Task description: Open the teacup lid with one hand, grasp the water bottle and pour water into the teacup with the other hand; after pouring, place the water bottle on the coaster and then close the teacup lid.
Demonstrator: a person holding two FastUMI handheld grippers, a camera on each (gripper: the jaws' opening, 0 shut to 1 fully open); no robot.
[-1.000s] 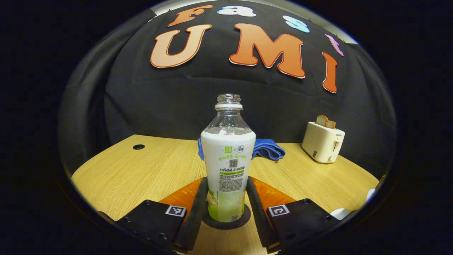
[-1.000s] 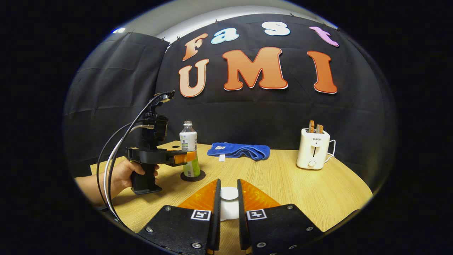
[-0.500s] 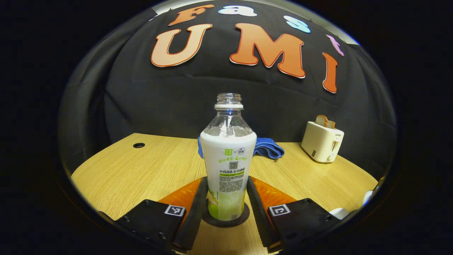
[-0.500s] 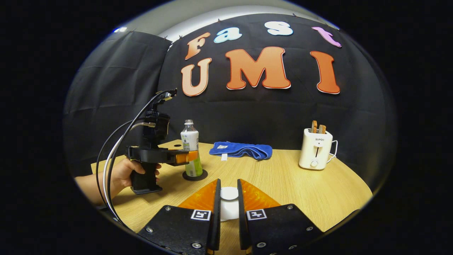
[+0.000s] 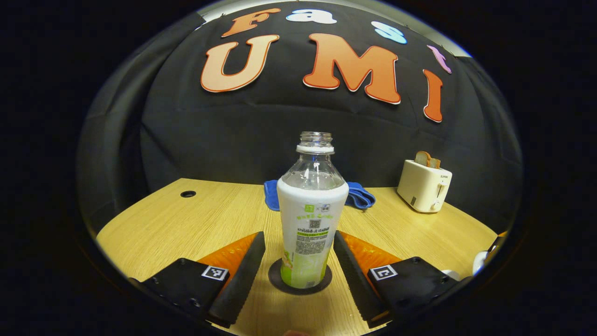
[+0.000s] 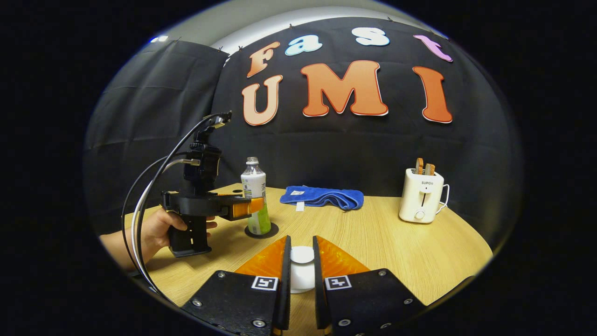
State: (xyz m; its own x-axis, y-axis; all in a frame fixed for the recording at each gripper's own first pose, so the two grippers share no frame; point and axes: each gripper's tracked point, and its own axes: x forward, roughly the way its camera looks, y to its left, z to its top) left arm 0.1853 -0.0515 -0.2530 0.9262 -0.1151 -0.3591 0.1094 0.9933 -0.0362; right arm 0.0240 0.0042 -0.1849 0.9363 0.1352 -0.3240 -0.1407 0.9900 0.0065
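Left claw [image 5: 298, 275] stands spread apart, its fingers on either side of the water bottle [image 5: 311, 219] with gaps showing. That bottle sits upright and uncapped on the dark coaster [image 5: 300, 281] on the wooden surface [image 5: 186, 224]. Right claw [image 6: 299, 275] is clamped on the white teacup lid [image 6: 302, 268], near a blue cloth [image 6: 322, 197] and toaster [image 6: 420, 200].

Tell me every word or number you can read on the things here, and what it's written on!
"SUPOR": on the front of the toaster.
Water bottle: the wrapper has printing and a square code, too small to read.
Blue towel: it has a white tag, too small to read.
Left gripper and right gripper: square black-and-white markers, which are patterns with no words.
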